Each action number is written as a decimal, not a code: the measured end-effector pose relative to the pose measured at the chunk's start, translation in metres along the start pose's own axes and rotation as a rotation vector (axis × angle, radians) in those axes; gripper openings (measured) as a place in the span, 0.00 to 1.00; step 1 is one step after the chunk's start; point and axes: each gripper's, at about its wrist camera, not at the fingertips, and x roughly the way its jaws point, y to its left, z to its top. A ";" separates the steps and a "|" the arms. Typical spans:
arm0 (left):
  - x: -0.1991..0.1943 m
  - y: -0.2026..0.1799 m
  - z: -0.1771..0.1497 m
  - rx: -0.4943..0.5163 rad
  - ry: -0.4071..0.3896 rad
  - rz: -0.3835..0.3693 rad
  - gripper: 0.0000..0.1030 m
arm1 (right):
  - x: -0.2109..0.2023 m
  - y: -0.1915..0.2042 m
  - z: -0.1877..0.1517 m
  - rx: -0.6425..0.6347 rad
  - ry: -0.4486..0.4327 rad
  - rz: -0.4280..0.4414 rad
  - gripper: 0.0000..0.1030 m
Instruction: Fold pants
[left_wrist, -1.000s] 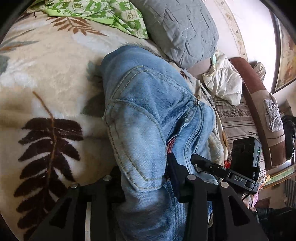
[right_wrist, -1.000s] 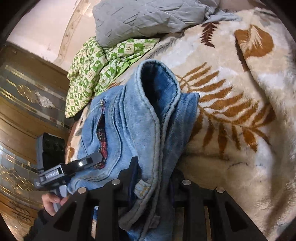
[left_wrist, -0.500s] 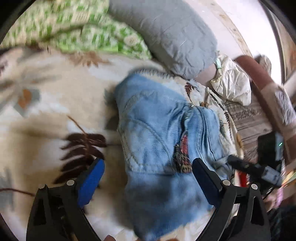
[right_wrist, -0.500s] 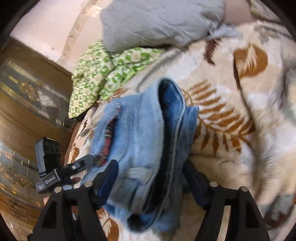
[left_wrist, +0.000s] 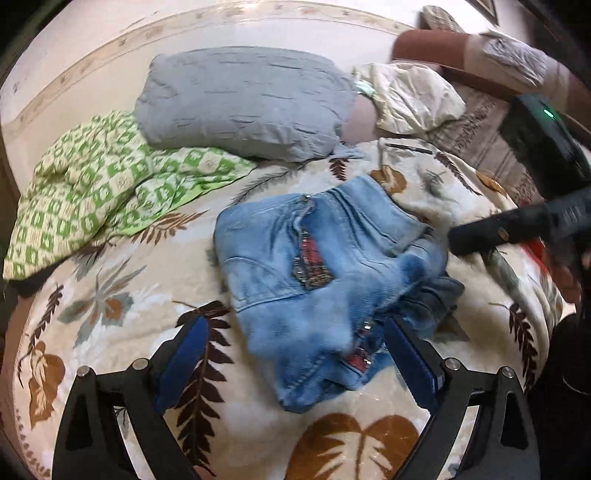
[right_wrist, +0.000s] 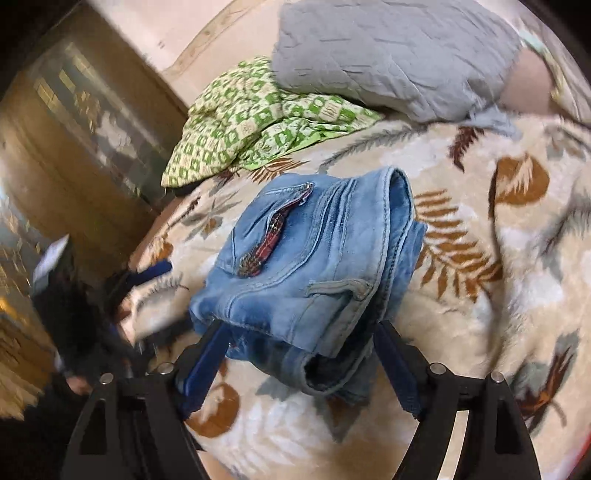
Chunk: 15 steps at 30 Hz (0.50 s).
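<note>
Folded jeans (left_wrist: 321, 273) lie on the leaf-print blanket (left_wrist: 110, 295) just ahead of both grippers, left gripper (left_wrist: 295, 350) and right gripper (right_wrist: 299, 362) newly spread apart, nothing clamped, bundle's long axis running away from the fingers

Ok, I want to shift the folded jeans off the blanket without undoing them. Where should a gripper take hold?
Grip the folded jeans at the thick stacked edge nearest the right gripper, coming in low from that near side. All layers meet there, so one pinch probably holds the bundle together; the far rolled waistband looks too bulky.
</note>
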 end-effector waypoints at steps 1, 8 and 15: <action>0.000 -0.002 0.000 0.007 0.003 0.003 0.93 | 0.001 -0.003 0.001 0.021 -0.001 0.006 0.80; 0.000 -0.007 -0.002 0.030 0.016 0.019 0.93 | 0.001 -0.012 0.000 0.107 0.015 0.039 0.80; 0.004 -0.004 -0.006 0.027 0.031 0.016 0.93 | 0.005 -0.005 0.001 0.096 0.029 0.052 0.80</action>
